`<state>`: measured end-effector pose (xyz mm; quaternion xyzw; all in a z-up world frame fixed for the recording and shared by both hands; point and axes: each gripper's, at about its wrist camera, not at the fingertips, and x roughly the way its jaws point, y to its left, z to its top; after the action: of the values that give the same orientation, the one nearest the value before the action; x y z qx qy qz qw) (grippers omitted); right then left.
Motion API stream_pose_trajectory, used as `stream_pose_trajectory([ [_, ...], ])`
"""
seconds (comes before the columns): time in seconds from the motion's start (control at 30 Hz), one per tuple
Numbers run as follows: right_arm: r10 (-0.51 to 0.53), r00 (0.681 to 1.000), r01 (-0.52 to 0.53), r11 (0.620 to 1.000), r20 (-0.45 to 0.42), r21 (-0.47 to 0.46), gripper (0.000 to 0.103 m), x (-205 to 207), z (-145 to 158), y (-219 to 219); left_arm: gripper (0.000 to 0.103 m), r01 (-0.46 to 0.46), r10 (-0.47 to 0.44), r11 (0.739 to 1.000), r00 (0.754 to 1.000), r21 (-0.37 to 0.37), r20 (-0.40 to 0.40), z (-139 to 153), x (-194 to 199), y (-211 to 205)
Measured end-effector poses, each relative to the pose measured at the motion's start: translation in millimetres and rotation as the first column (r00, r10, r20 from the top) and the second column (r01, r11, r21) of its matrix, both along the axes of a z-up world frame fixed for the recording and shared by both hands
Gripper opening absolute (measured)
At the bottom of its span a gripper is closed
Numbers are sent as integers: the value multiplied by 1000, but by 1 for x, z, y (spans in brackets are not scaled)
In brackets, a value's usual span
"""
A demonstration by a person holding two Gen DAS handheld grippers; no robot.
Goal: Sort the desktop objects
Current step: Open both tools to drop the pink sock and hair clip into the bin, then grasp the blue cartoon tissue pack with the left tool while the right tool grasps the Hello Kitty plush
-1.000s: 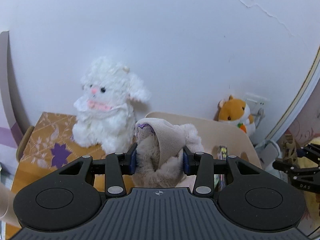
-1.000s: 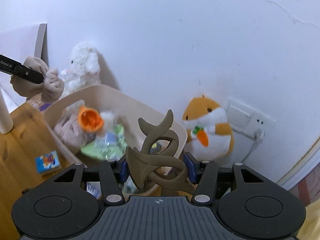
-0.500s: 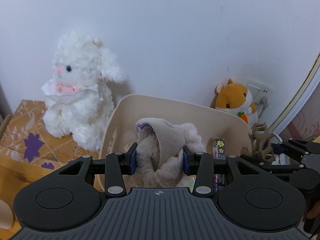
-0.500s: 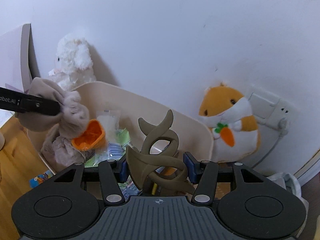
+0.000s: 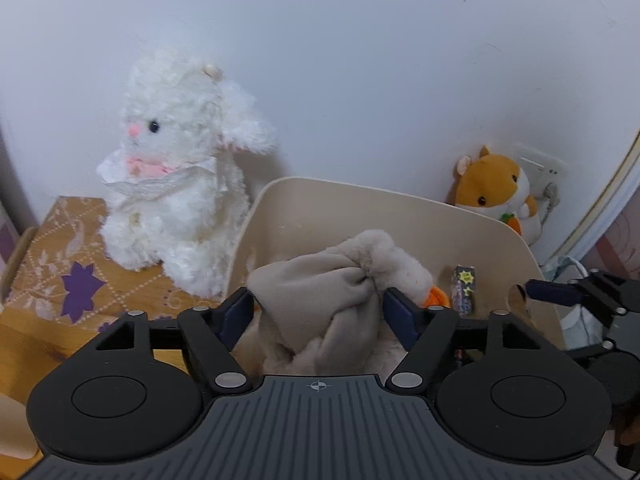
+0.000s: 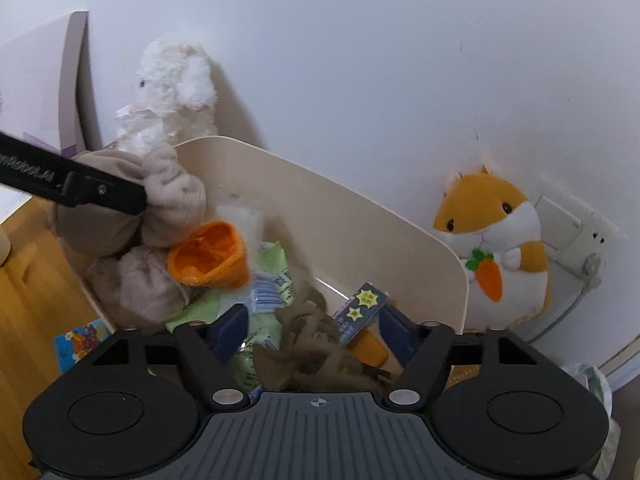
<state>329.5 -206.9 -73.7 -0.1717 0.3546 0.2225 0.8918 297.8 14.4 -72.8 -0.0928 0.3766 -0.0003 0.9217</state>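
My left gripper (image 5: 318,300) has its jaws spread wide over the cream bin (image 5: 360,204), and a grey-beige plush toy (image 5: 332,292) with an orange beak sits loose between them. In the right wrist view the same plush toy (image 6: 160,196) hangs at the bin's left side beside the left gripper's finger (image 6: 80,188). My right gripper (image 6: 314,320) is open over the bin (image 6: 360,216), and a brown claw hair clip (image 6: 312,344) lies tilted and blurred between its jaws.
A white plush lamb (image 5: 176,168) sits on an orange patterned box (image 5: 60,264) left of the bin. An orange hamster plush (image 6: 492,248) leans on the wall by a socket (image 6: 576,236). The bin holds green packets (image 6: 272,276), a star-printed box (image 6: 360,308) and another plush.
Both grippers moved over the bin and opened. The plush toy loosened and sagged between the left jaws. The hair clip dropped from upright in the right jaws to tilted and low.
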Motion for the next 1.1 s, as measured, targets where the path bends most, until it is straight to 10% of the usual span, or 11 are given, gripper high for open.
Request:
stream_pose_trajectory([
  [0.77, 13, 997, -15, 1000, 70, 22, 99, -76, 26, -17, 78, -62, 55, 994, 996, 90, 75, 18, -49, 12],
  [1.1, -1, 999, 6, 996, -48, 91, 103, -128, -4, -6, 80, 84, -80, 995, 994, 56, -70, -7, -81, 34],
])
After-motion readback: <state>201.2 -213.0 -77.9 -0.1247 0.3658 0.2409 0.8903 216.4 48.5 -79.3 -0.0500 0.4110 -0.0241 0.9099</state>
